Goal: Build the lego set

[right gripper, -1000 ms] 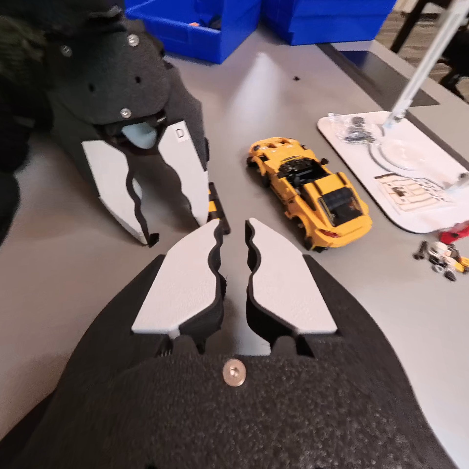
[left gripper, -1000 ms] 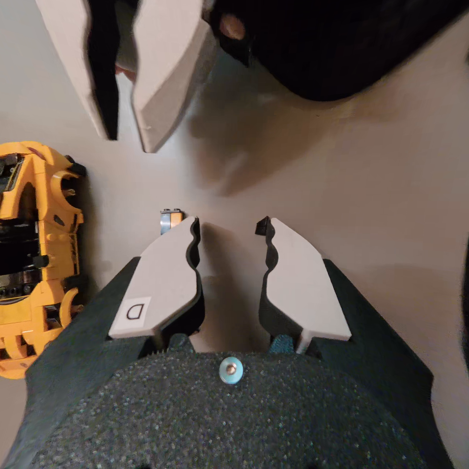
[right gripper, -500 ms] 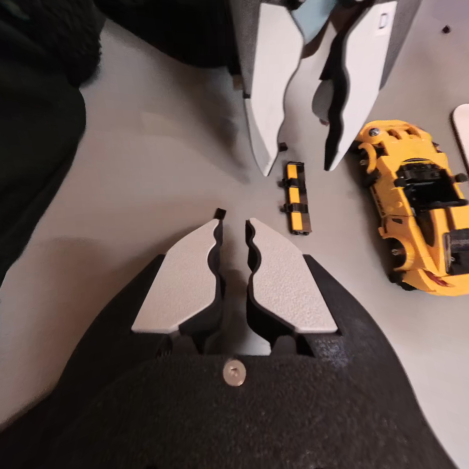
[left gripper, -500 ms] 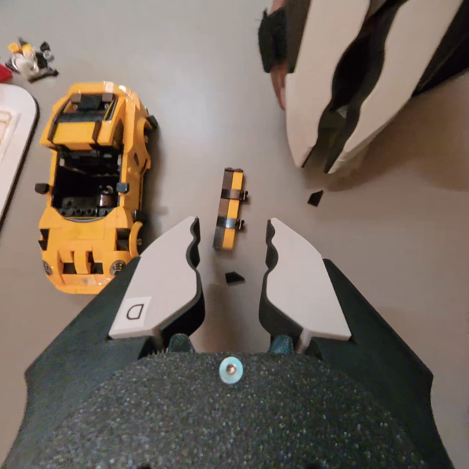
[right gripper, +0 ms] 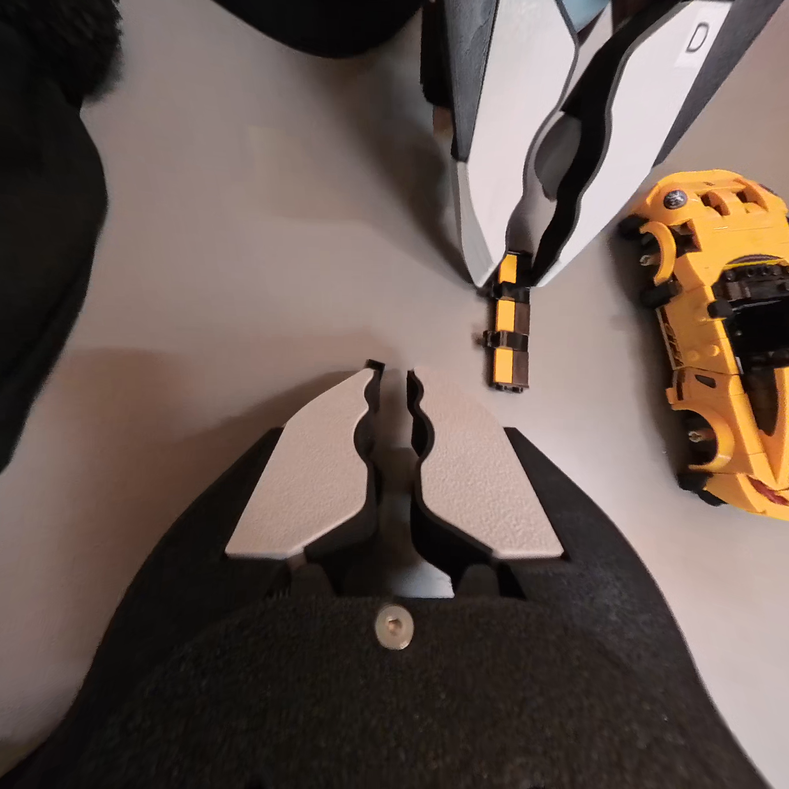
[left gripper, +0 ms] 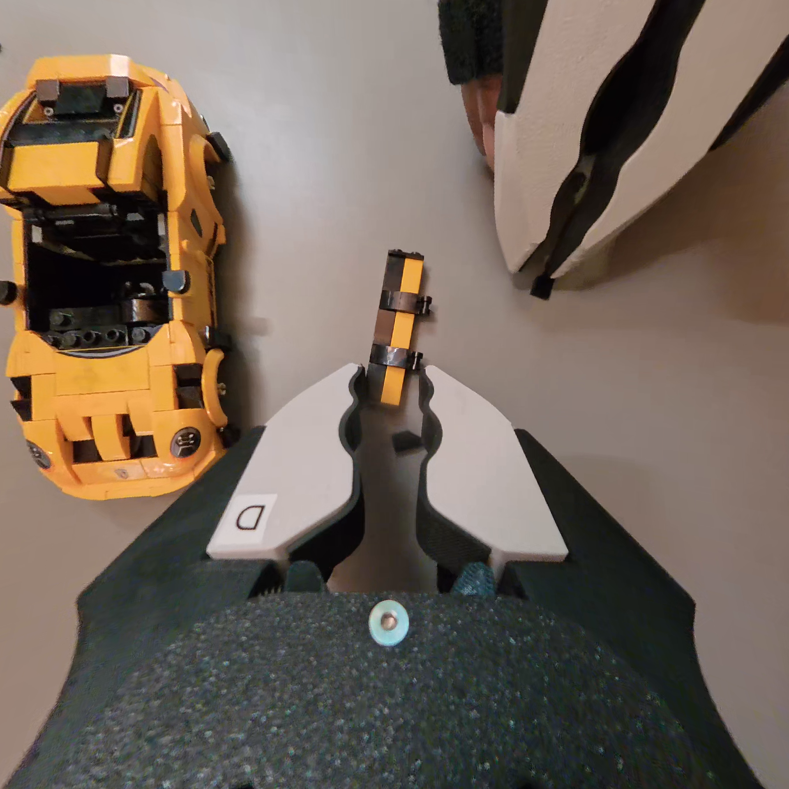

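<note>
A yellow and black lego strip [left gripper: 401, 299] lies on the grey table, and it also shows in the right wrist view [right gripper: 510, 337]. My left gripper [left gripper: 392, 373] has its fingertips closed on the strip's near end, which the right wrist view shows too [right gripper: 514, 277]. My right gripper [right gripper: 395, 369] has only a narrow gap between its jaws, with nothing in the gap. A small black piece [right gripper: 375, 363] sits at the tip of its left finger, and also shows in the left wrist view [left gripper: 541, 288]. The right gripper [left gripper: 538, 271] stands to the right of the strip.
The yellow lego car [left gripper: 106, 299] with an open black cockpit stands left of the strip, and is at the right in the right wrist view [right gripper: 726, 341]. Another small black piece [left gripper: 405, 439] lies on the table between my left fingers. A dark sleeve [right gripper: 42, 213] fills the left edge. About 7 cm separates my left fingertips from my right.
My left gripper has moved forward over the strip's near end and its jaws have narrowed onto it. The right gripper's jaws have narrowed and its tips have come down by the small black piece.
</note>
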{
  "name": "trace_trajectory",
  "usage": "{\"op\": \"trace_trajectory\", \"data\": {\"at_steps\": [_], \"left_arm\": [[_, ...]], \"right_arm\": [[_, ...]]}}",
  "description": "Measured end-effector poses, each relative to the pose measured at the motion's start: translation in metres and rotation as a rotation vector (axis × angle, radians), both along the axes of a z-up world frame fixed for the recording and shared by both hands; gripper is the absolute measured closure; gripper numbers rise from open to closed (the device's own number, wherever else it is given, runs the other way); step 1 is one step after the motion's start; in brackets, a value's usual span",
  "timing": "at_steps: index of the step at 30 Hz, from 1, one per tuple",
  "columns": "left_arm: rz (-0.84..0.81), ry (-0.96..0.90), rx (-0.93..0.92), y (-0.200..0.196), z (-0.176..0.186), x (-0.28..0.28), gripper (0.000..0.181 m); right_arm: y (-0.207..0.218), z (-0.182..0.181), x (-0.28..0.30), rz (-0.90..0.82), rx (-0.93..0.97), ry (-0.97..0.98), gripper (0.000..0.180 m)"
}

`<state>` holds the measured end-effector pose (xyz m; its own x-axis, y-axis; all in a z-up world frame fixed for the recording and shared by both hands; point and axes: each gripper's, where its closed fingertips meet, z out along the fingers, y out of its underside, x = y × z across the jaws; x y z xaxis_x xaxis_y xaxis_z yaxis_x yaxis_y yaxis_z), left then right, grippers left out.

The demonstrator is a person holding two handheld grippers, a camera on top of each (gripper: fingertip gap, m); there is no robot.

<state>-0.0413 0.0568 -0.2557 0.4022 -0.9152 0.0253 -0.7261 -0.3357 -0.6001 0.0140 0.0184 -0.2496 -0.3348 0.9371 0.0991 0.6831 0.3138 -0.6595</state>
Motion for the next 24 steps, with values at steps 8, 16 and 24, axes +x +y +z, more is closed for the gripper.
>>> {"op": "trace_trajectory", "data": {"at_steps": [8,16,24], "left_arm": [[-0.041,-0.069,0.012,-0.002,0.008,-0.005,0.153],[-0.026,-0.088,0.045,-0.003,0.007,-0.008,0.153],[-0.015,-0.045,0.063,0.0,0.003,-0.015,0.157]], "right_arm": [[0.018,0.007,0.002,-0.073,0.021,0.011,0.168],[0.023,0.016,0.008,-0.119,0.003,0.034,0.166],[0.006,-0.001,0.012,-0.055,0.021,-0.059,0.164]]}}
